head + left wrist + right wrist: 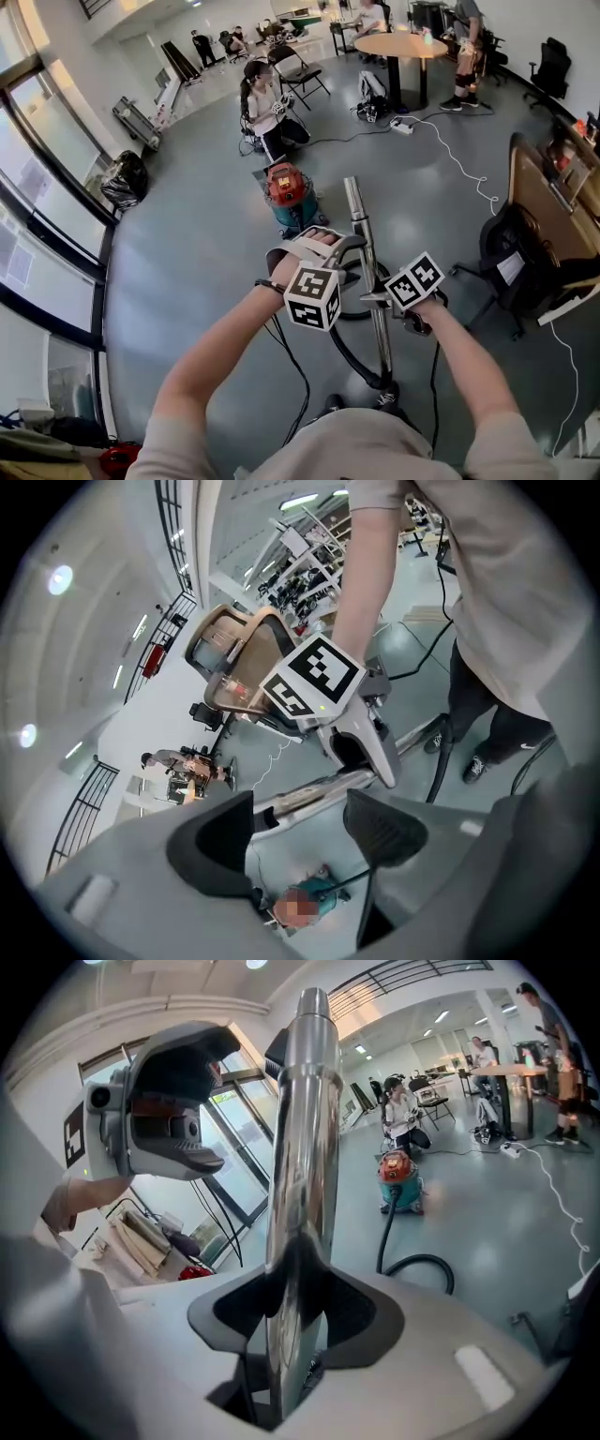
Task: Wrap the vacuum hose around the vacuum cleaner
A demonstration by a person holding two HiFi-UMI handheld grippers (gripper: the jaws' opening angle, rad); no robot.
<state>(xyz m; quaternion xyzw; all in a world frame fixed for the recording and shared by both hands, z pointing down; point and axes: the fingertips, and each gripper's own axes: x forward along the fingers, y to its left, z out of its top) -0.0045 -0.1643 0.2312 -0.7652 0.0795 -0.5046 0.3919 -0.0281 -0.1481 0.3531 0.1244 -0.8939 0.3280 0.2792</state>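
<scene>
Grey office floor: the vacuum cleaner (289, 192) stands ahead, its hose (417, 1259) trailing unwrapped. The right gripper (295, 1309) clamps the metal wand (300, 1147); the left gripper (300, 829) gapes wide. Wrapping appears not yet begun.

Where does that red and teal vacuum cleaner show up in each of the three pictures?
Head view: the vacuum cleaner stands above centre.
Left gripper view: the vacuum cleaner is at bottom centre, seen between the jaws.
Right gripper view: the vacuum cleaner is right of centre.
Shared landmark: the metal tube, in all three.
</scene>
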